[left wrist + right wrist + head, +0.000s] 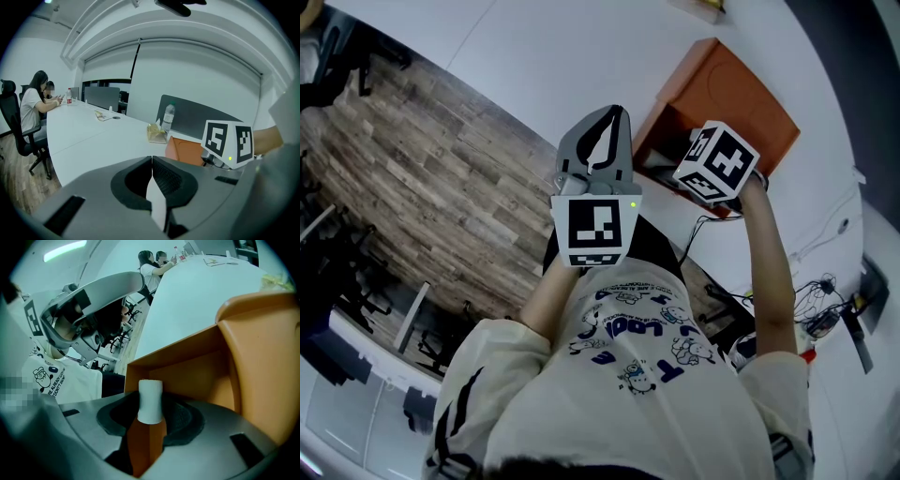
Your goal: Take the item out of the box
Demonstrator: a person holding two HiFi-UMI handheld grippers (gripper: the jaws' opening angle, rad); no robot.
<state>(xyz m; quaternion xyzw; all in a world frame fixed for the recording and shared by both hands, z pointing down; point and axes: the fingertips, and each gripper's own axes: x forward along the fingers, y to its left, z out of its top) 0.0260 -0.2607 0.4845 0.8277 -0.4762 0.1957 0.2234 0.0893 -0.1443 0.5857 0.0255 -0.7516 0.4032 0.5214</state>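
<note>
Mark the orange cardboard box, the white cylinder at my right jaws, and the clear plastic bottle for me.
orange cardboard box (727,94): head view, broad flat face.
white cylinder (150,401): right gripper view, middle of its side.
clear plastic bottle (168,118): left gripper view, its body.

place: office meeting room | signs: long white bench (89,136), wheeled office chair (13,119), seated people (33,103), grey desk divider (197,117)

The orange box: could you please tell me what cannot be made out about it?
- Right gripper view: the right gripper hides most of the orange box floor around the white cylinder.
- Head view: its marker cube covers the box's opening.
- Left gripper view: the left gripper cuts off the box.
</note>
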